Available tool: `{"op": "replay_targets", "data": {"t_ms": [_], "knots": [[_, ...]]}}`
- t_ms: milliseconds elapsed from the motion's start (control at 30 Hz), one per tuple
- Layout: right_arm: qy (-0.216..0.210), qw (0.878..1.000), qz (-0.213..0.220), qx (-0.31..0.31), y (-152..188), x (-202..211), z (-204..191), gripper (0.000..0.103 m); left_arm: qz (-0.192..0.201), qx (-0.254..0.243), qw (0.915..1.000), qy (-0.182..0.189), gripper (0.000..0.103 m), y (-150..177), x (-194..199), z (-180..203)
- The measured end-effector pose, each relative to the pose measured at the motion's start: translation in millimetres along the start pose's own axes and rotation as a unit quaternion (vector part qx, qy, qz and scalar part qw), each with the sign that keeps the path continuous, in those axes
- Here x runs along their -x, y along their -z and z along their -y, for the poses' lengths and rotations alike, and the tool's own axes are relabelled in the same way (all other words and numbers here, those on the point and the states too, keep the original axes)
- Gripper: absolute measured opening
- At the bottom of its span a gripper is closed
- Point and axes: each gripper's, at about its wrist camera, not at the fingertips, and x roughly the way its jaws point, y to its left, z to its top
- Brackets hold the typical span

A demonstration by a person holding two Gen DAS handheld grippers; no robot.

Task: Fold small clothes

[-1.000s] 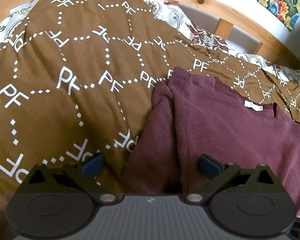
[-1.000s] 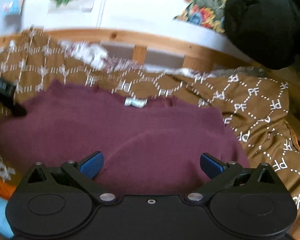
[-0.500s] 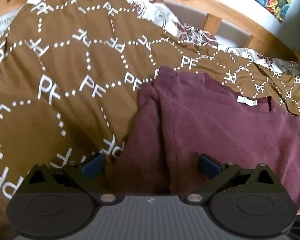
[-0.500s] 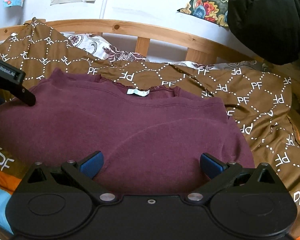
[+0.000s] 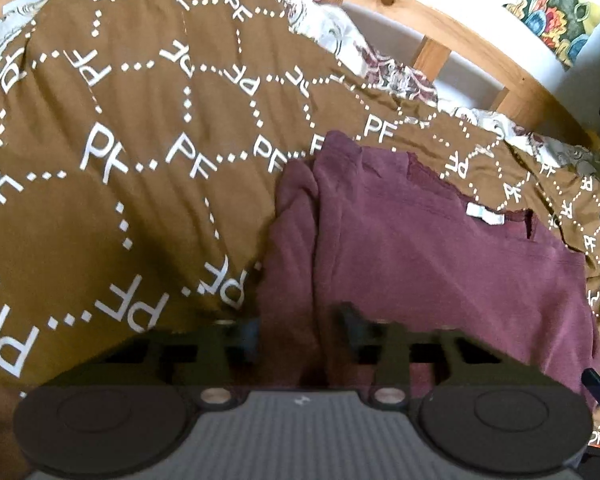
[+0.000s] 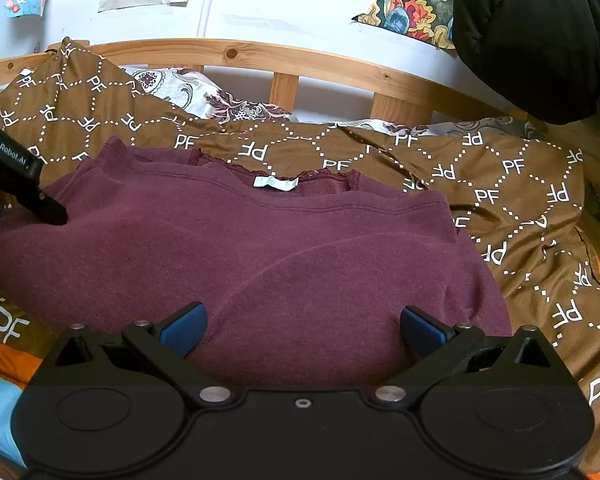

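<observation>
A maroon sweater [image 6: 260, 248] lies flat on the brown PF-patterned bedspread [image 6: 500, 200], its neck with a white label [image 6: 275, 184] toward the headboard. In the left wrist view the sweater [image 5: 440, 264] fills the right half, with a folded sleeve edge [image 5: 292, 248] on its left side. My left gripper [image 5: 296, 332] has its jaws partly closed around that folded edge, motion-blurred. It also shows in the right wrist view [image 6: 24, 184] at the sweater's left side. My right gripper [image 6: 300, 328] is open over the sweater's lower part.
A wooden bed rail [image 6: 260, 56] runs along the back against the white wall. A black jacket [image 6: 540, 32] hangs at the upper right. A patterned pillow [image 6: 188, 92] lies under the bedspread by the rail. Orange and blue cloth [image 6: 4, 376] lies at the lower left.
My left gripper's jaws have moved in from wide open toward the sweater's folded left edge. The right gripper has stayed open over the sweater.
</observation>
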Motion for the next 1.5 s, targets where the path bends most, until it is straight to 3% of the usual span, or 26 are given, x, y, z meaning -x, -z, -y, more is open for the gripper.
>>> {"op": "replay_targets", "data": {"t_ms": [33,100,367,600,733,833,1000,1167,1267,1333,1500], "knots": [[0.001,1.000,0.001,0.000,1,0,0,0.102,0.005,0.001,0.9999,0.009,0.014,-1,2,1],[0.004,1.000,0.003,0.002,1,1,-1,0.102,0.022,-0.006,0.9997,0.014,0.012,-3,10,7],[0.003,1.000,0.008,-0.018,4,10,6,0.102,0.049,-0.111,0.9926,0.003,0.010,-24,40,69],[0.022,0.998,-0.010,-0.052,-4,30,30,0.102,0.054,-0.153,0.9854,0.051,0.009,-41,56,142],[0.046,0.995,-0.007,-0.083,-13,56,69,0.102,0.055,-0.185,0.9767,0.094,0.009,-40,59,206],[0.071,0.993,-0.004,-0.095,-17,68,107,0.102,0.046,-0.217,0.9678,0.119,0.009,-21,50,255],[0.131,0.976,-0.004,-0.173,-2,76,175,0.102,0.007,-0.247,0.9602,0.131,0.006,26,18,305],[0.092,0.948,-0.027,-0.303,27,70,222,0.102,-0.020,-0.261,0.9573,0.124,0.008,54,2,314],[0.072,0.937,-0.022,-0.341,35,69,233,0.102,-0.019,-0.262,0.9551,0.138,0.026,59,7,308],[0.065,0.934,-0.018,-0.351,36,70,233,0.102,-0.016,-0.249,0.9537,0.167,0.055,58,16,302],[0.060,0.936,-0.015,-0.346,34,64,228,0.102,0.006,-0.235,0.9422,0.239,0.077,59,45,287]]}}
